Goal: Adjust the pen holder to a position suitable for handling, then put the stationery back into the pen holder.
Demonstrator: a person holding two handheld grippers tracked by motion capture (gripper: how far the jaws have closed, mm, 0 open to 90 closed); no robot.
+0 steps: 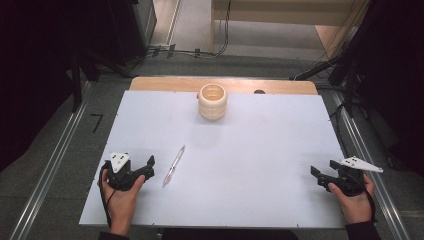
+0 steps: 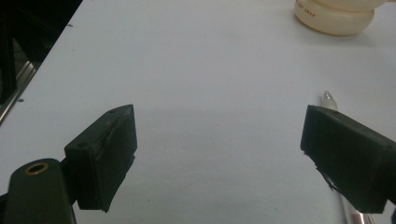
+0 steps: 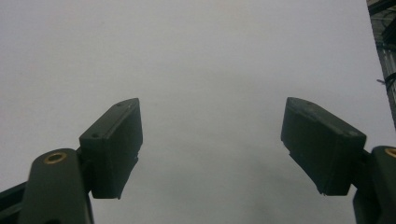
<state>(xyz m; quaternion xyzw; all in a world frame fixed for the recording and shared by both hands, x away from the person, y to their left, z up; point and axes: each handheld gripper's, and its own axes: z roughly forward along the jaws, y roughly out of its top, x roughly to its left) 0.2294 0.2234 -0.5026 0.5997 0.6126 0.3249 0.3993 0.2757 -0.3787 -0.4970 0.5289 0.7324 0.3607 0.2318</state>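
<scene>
Dim, even overhead light; white table (image 1: 260, 165) evenly lit, surroundings dark. Soft shadow beneath cup (image 1: 213, 101). Gripper views grainy, greyish, with near jaws slightly soft.

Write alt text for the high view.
A person holds the left gripper and right gripper, both open, at the near corners of a white table. A pen lies beside the left; a cream cup stands far.

A cup (image 1: 213, 101) is standing at the far middle of the table (image 1: 260, 150), a pen (image 1: 173, 166) lying nearer the front left, just beside the left gripper (image 1: 148, 167); the right gripper (image 1: 320, 175) is sitting well apart, front right.
</scene>
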